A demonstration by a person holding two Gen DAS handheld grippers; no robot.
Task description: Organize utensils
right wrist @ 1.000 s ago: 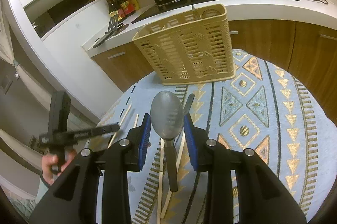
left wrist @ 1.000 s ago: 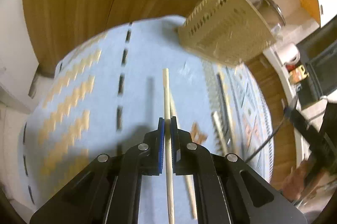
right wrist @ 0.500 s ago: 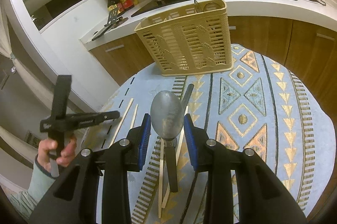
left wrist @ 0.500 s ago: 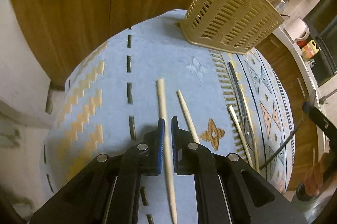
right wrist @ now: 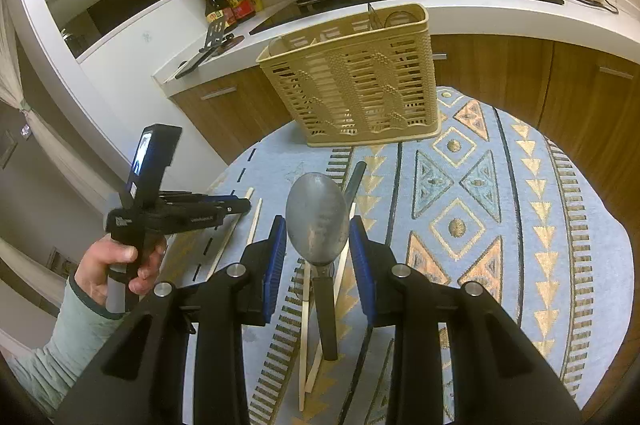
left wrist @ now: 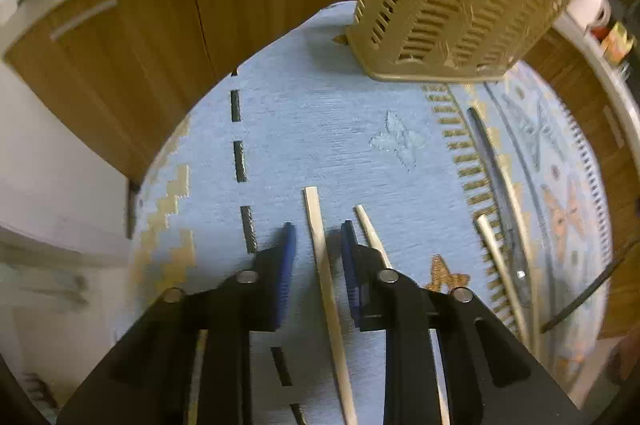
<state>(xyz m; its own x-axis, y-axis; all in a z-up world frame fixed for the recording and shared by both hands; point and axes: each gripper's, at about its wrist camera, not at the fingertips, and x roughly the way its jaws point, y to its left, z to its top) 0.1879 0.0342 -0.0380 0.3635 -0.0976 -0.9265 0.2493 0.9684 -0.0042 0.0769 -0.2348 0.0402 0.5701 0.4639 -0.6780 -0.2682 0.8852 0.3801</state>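
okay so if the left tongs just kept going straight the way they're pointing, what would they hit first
Most likely the wooden chopstick lying between the opening jaws of the left tongs, and the blue patterned rug under it. They point steeply down at the rug. The beige utensil basket stands farther off, outside that line.

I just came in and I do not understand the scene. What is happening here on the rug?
A person is sorting utensils into a beige basket that stands on a rug. The right tongs hold a metal spoon, bowl up, short of the basket. The left tongs are opening around a wooden chopstick that lies on the rug; the pads do not press it. More chopsticks lie loose on the rug.
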